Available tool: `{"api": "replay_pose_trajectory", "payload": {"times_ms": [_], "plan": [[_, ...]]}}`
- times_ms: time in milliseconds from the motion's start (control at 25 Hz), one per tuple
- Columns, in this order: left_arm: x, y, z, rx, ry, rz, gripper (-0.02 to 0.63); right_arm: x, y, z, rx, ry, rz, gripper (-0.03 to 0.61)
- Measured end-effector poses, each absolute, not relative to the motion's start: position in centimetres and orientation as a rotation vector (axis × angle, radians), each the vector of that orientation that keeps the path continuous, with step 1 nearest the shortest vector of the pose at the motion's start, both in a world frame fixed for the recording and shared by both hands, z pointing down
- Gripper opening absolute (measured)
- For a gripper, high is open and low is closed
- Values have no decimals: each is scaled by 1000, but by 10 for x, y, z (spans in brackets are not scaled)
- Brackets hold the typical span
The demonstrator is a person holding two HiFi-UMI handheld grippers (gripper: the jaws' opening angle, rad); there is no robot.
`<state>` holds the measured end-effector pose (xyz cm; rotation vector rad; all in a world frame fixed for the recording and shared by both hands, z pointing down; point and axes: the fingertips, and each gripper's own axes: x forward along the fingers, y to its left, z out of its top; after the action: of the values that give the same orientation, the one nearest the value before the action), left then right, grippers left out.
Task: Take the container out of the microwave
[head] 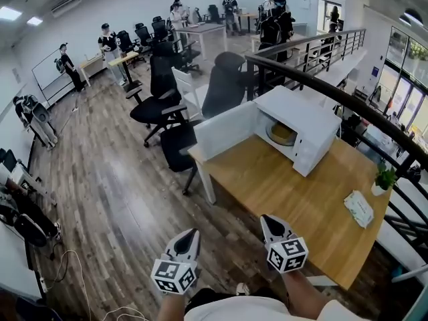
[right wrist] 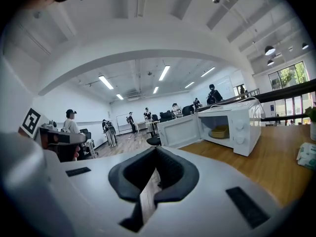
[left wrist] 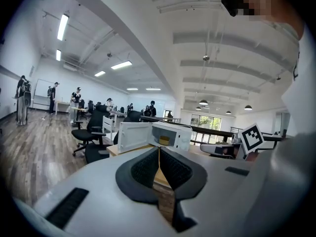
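A white microwave [head: 304, 129] stands on a wooden table [head: 281, 192], and its door [head: 224, 131] hangs open toward the left. Inside sits a shallow yellowish container [head: 281, 134]. Both grippers are held low at the near side, short of the table, pointing toward the microwave. My left gripper [head: 189, 236] is shut and holds nothing. My right gripper [head: 267, 221] is shut and empty too. The left gripper view shows the microwave [left wrist: 170, 135] and container [left wrist: 164, 140] far beyond the closed left gripper [left wrist: 159, 154]. In the right gripper view the microwave [right wrist: 242, 127] and container [right wrist: 219, 131] lie right of the right gripper [right wrist: 156, 154].
A small potted plant [head: 383, 180] and a white packet [head: 359, 208] lie at the table's right edge. A dark railing [head: 334, 92] runs behind the table. Black office chairs [head: 157, 105] stand left of it on the wood floor. Several people stand far off.
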<state>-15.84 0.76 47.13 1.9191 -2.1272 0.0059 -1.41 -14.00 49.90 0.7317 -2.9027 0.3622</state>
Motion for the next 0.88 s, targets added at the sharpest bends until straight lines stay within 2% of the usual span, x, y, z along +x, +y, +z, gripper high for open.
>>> {"api": "replay_pose_trajectory", "payload": {"times_ms": [480,880], "plan": [[-220,-128,483,2064,-2001,-6,37,-50,-253,517,939,-2823,336,23],[-310,-264,487,2270,-1795,70,37,-119,-350,515,1244,-2684,326,23]]}}
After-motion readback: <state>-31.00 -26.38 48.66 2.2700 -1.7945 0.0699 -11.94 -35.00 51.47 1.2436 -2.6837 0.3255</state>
